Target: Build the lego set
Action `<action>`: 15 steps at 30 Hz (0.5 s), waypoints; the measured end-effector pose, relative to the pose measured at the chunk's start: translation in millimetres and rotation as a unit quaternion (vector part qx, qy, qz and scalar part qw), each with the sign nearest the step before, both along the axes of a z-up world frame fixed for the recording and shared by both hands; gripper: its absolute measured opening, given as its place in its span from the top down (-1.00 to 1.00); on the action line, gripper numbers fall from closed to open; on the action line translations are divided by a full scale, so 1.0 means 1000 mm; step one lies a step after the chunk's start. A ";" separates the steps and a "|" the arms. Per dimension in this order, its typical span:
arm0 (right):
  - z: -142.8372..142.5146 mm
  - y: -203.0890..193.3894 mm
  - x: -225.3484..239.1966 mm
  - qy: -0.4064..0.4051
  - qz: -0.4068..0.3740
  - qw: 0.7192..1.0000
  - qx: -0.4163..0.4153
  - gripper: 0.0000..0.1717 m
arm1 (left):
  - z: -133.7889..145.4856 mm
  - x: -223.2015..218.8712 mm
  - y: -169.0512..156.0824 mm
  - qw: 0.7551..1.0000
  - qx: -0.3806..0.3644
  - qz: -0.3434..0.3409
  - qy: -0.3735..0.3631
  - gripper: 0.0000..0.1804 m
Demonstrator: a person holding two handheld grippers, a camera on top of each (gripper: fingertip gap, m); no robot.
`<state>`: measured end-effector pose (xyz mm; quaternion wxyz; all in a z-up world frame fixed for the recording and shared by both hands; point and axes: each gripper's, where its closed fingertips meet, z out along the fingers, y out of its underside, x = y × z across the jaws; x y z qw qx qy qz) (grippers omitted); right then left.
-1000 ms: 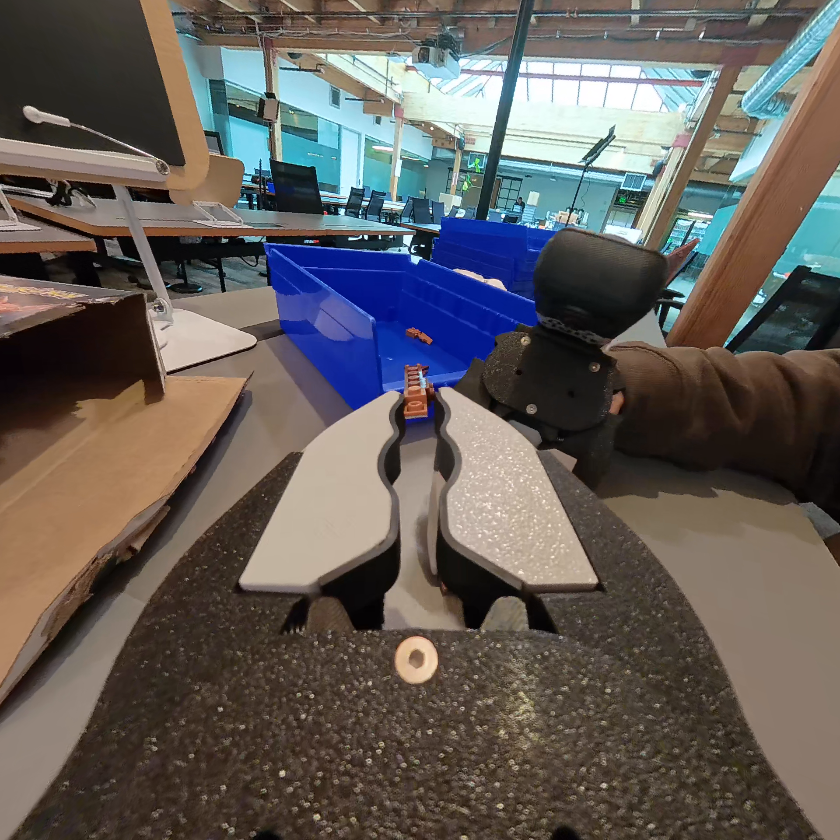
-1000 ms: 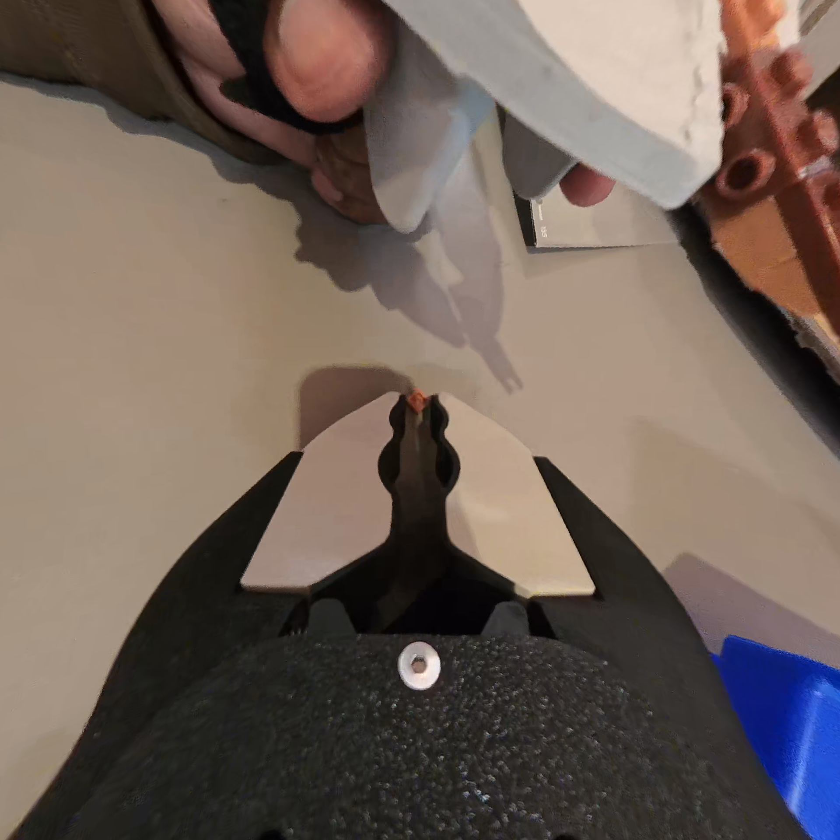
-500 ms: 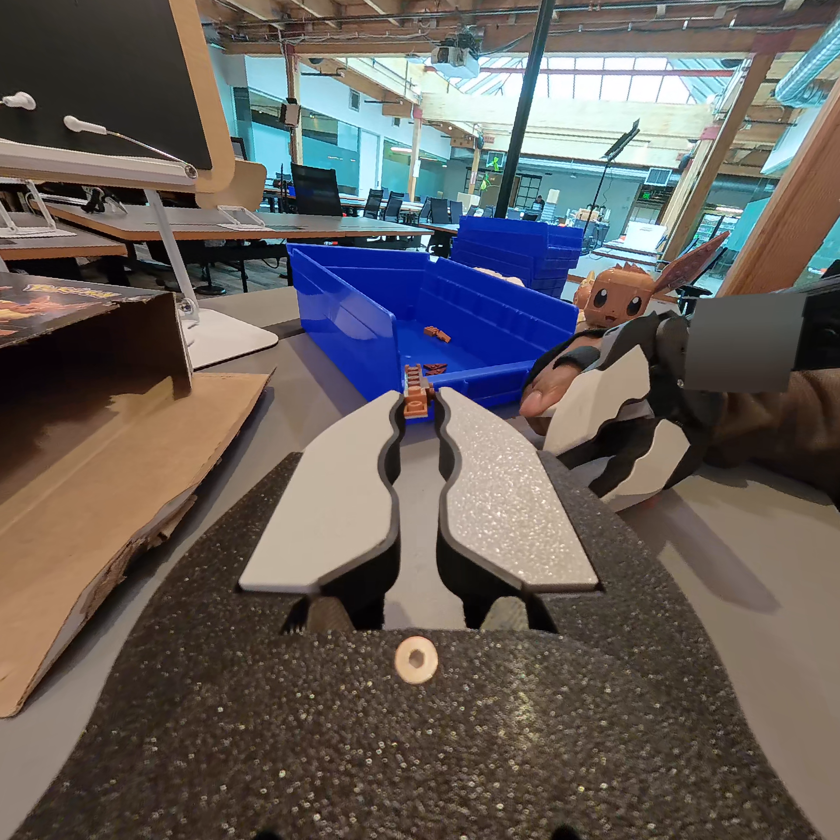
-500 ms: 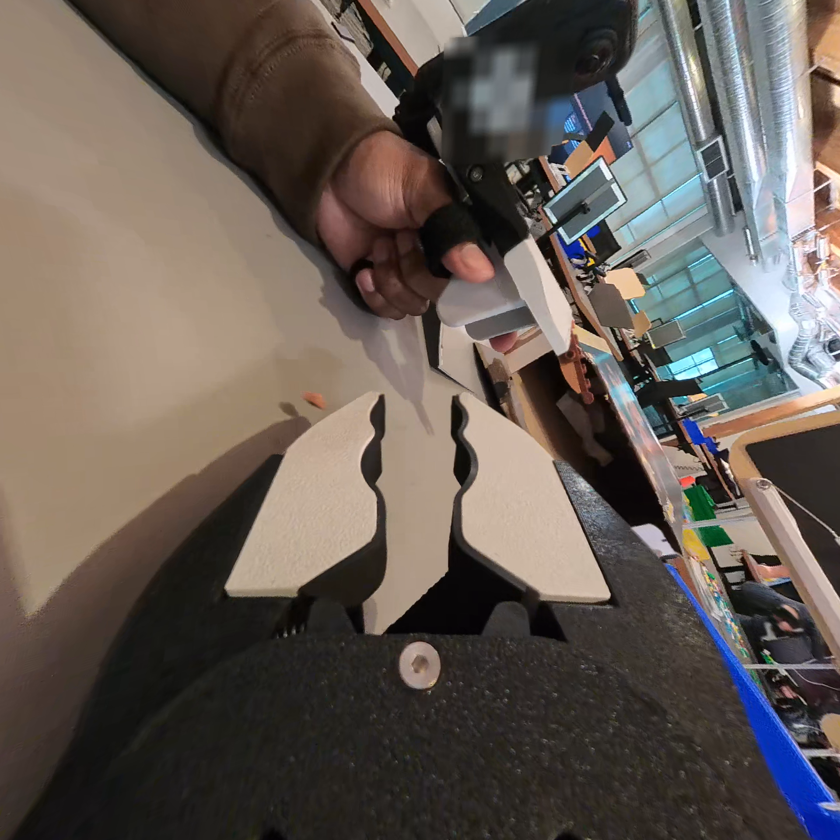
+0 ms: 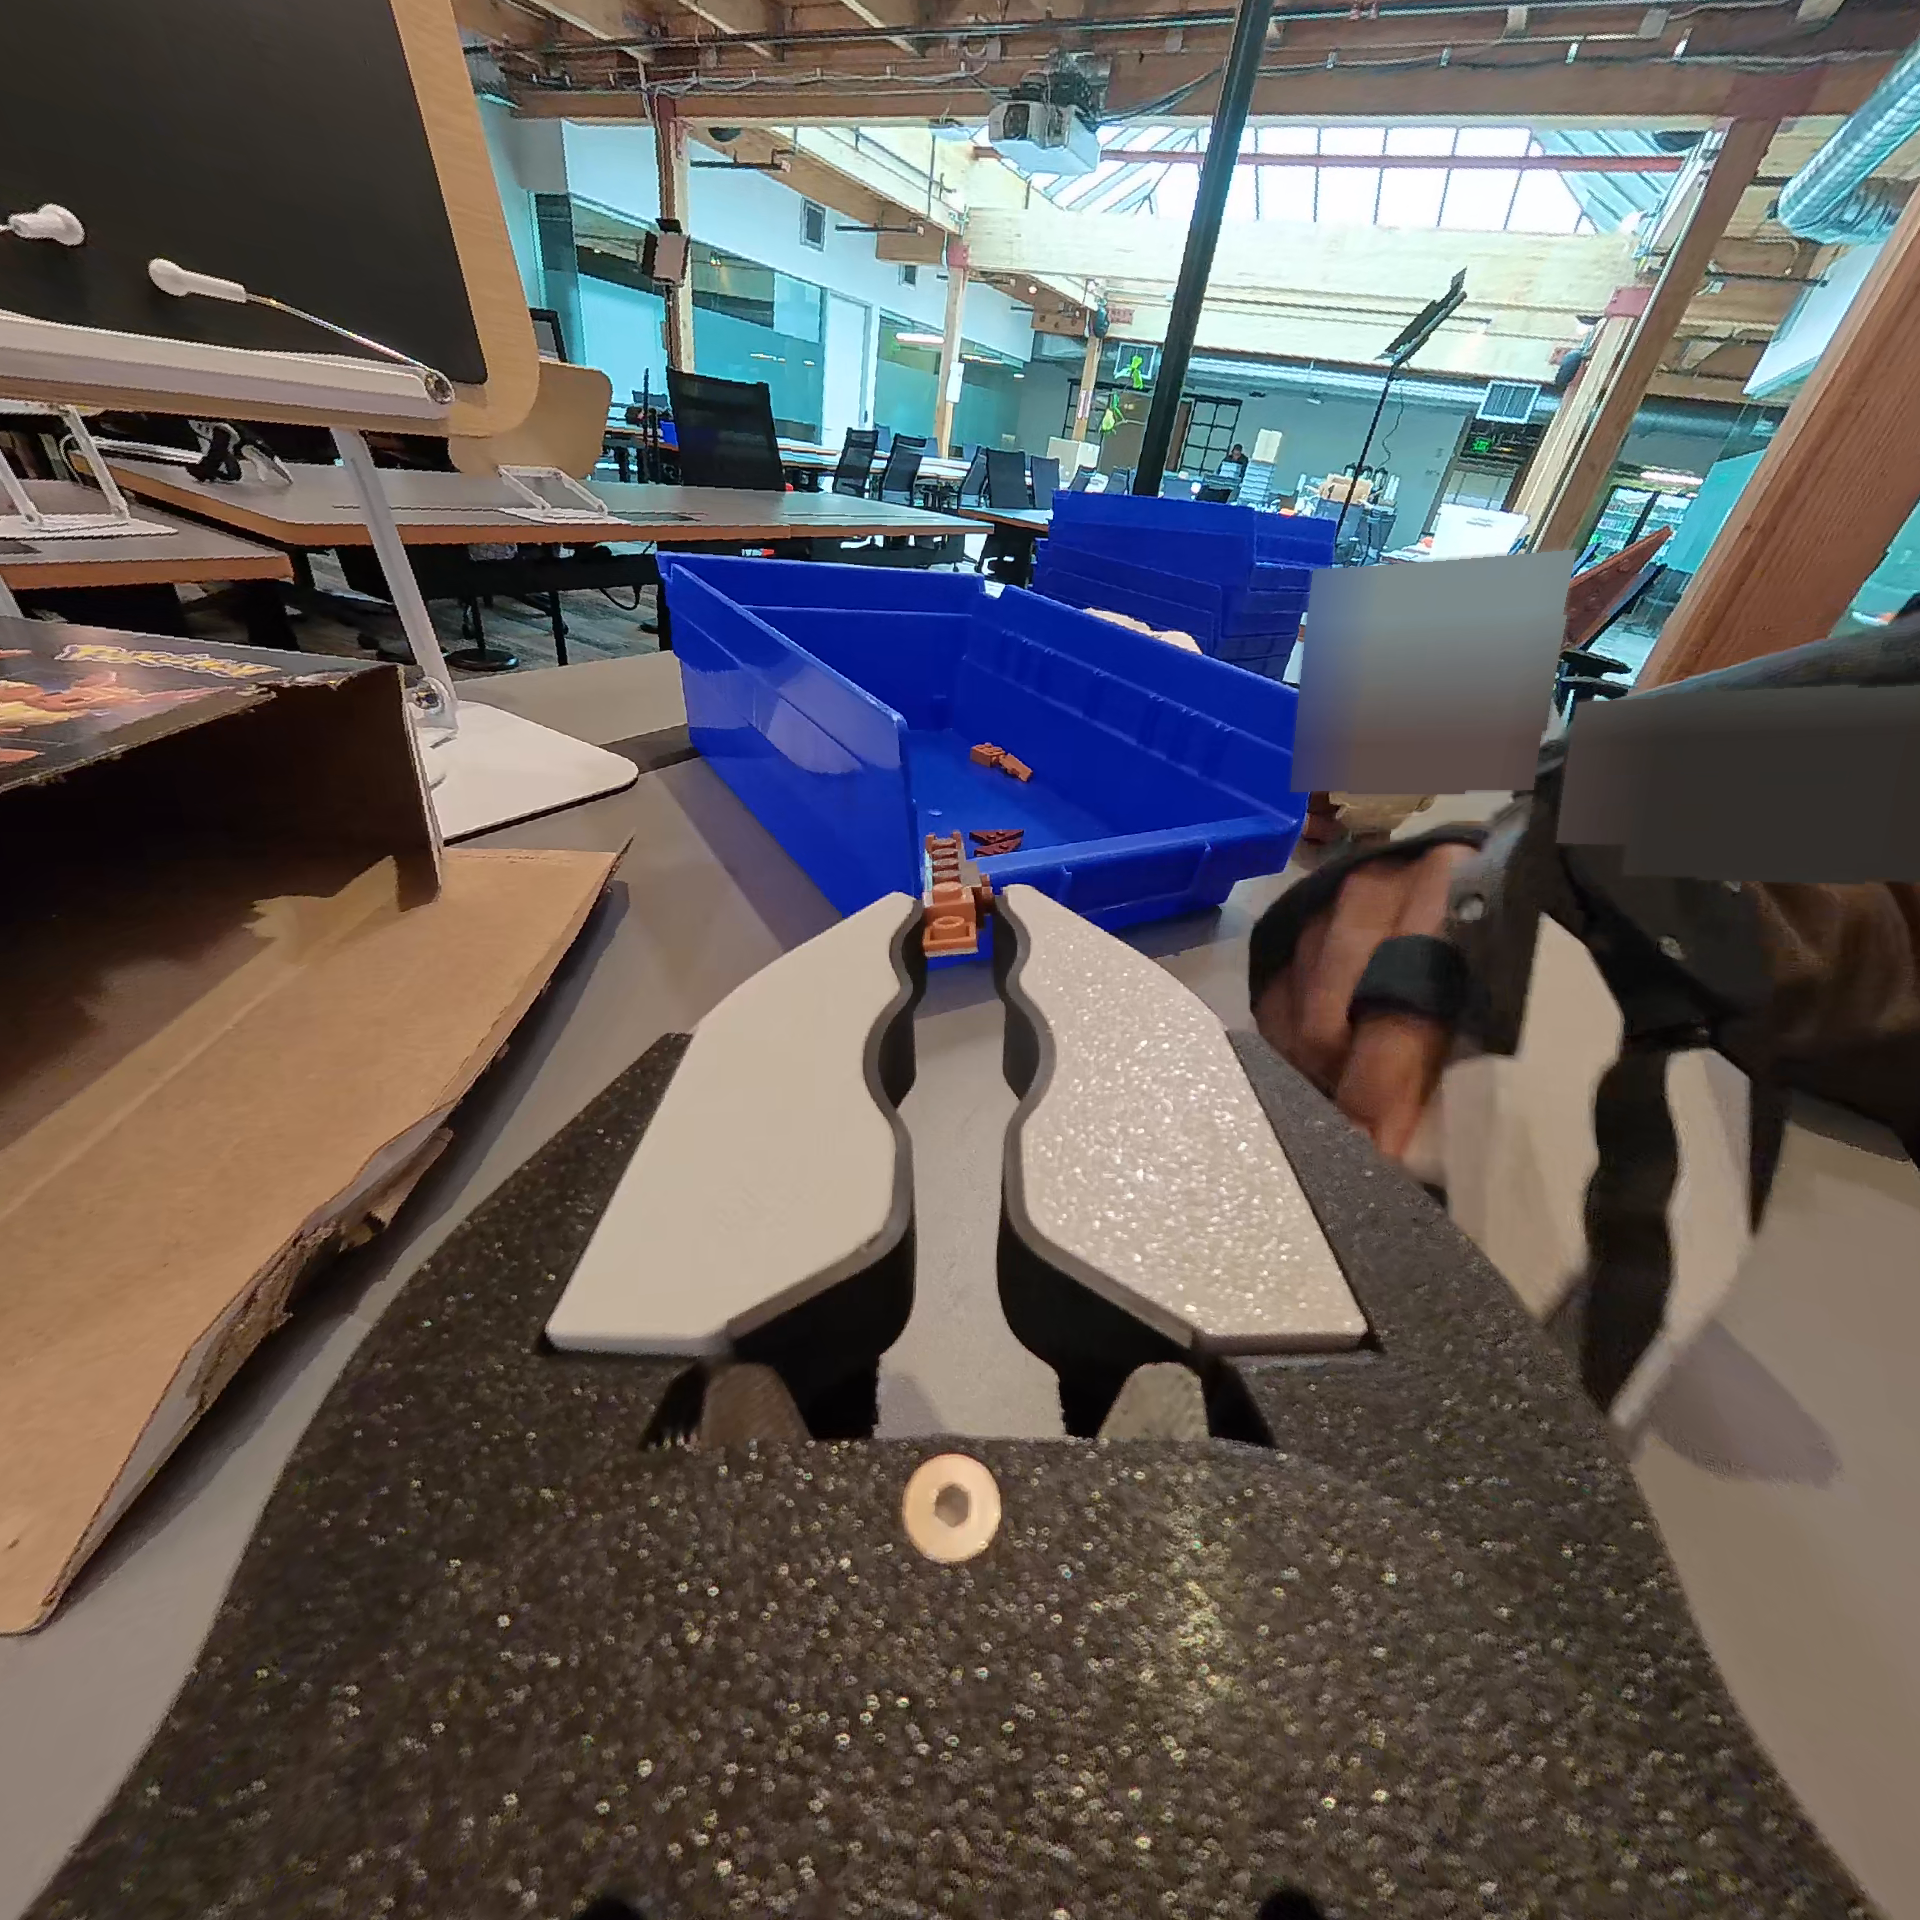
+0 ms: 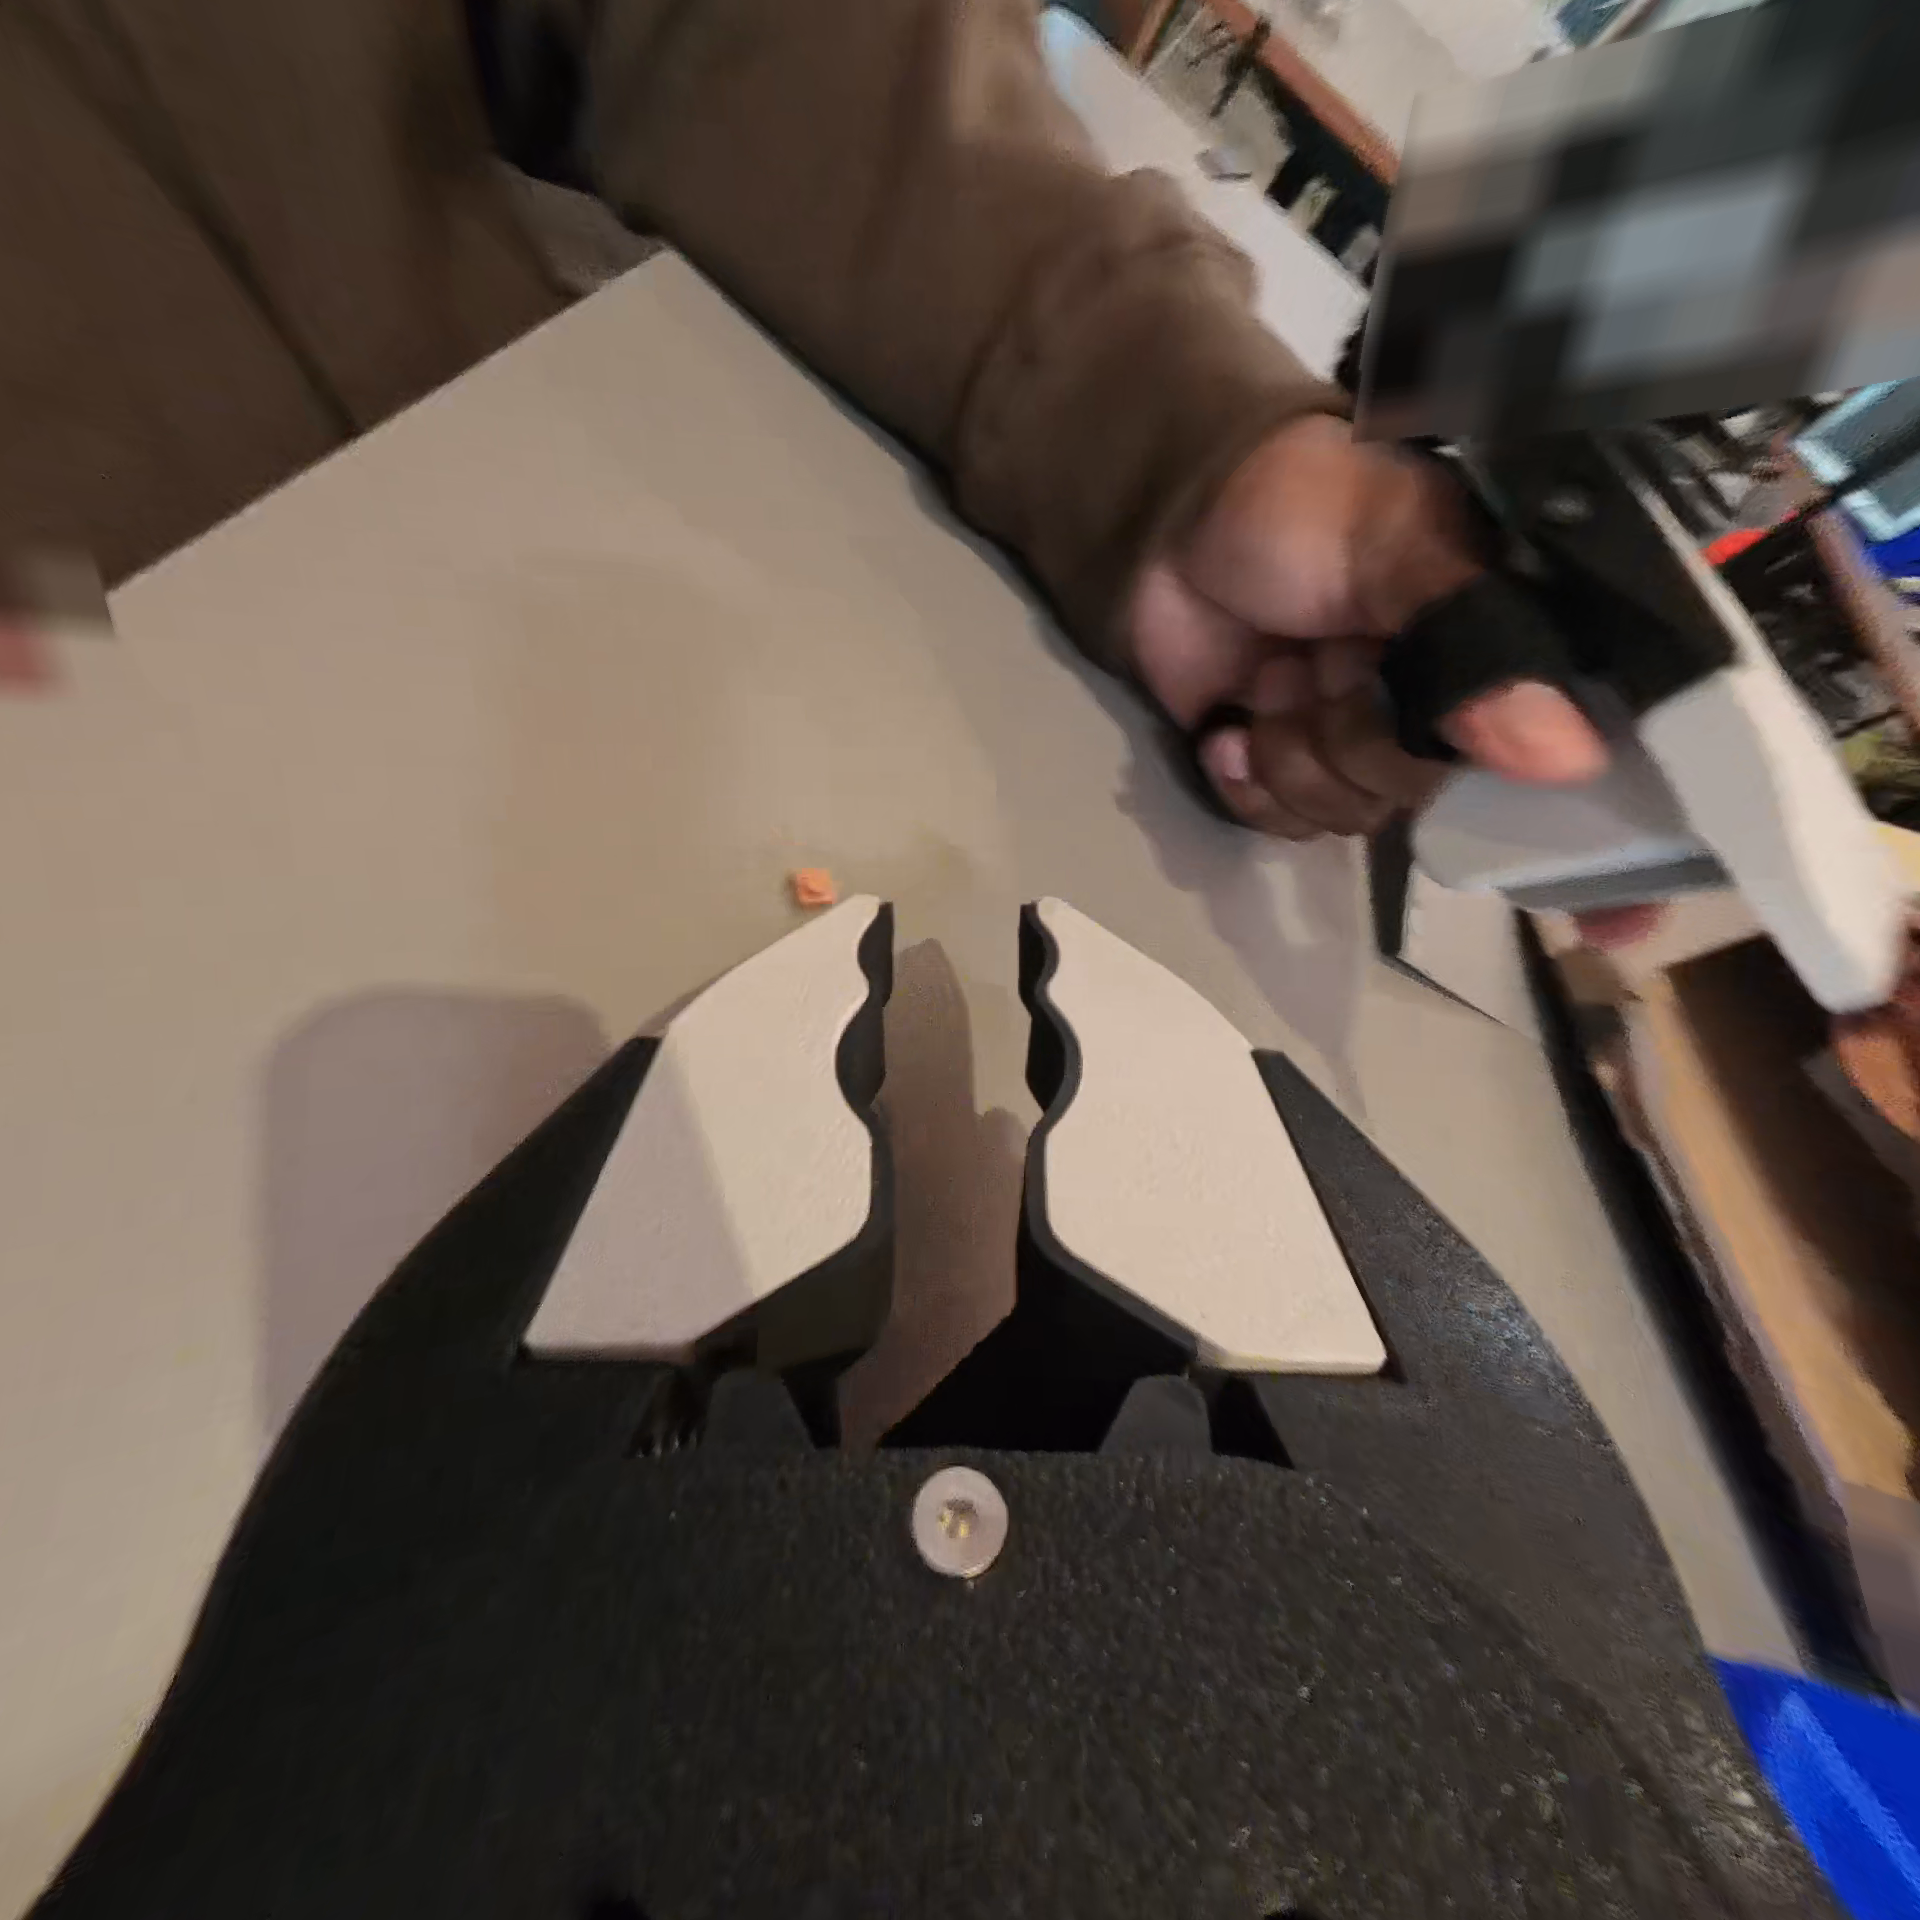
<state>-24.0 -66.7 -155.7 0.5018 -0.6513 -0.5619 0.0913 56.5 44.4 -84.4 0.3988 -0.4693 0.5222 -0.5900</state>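
Observation:
My left gripper (image 5: 954,920) is shut on a brown studded brick piece (image 5: 951,904), which sticks out forward from the fingertips, just in front of a blue bin (image 5: 821,727). Several small brown pieces (image 5: 1000,764) lie on the bin floor. My right gripper (image 6: 954,914) is open with nothing between the pads, low over the grey table (image 6: 468,727). A tiny orange piece (image 6: 811,886) lies on the table just left of its left fingertip. The right gripper also shows blurred at the right of the left wrist view (image 5: 1621,1122). The left gripper shows at the right of the right wrist view (image 6: 1704,810).
A cardboard box with an open flap (image 5: 239,987) lies at the left. A white stand base (image 5: 520,769) is behind it. A stack of blue bins (image 5: 1174,561) stands behind the near bin. A person's brown sleeve (image 6: 935,260) crosses the right wrist view. There is about 15 cm between the tips of the two grippers.
My right gripper was shut on the tiny orange piece a second ago, then opened; the piece now lies on the table. The gripper has swung round. My left gripper keeps its brick and barely moved.

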 end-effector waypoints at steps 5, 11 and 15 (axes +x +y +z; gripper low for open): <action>-0.017 -0.007 -0.014 -0.035 0.021 0.998 -0.051 0.72 | -0.001 0.000 -0.001 1.000 0.001 -0.004 0.003 0.88; -0.023 -0.007 -0.017 -0.036 0.021 0.993 -0.114 0.76 | -0.002 0.001 -0.006 1.000 0.010 -0.014 0.008 0.88; -0.027 -0.007 -0.020 -0.035 0.020 0.987 -0.157 0.77 | -0.003 0.001 -0.010 1.000 0.018 -0.019 0.011 0.88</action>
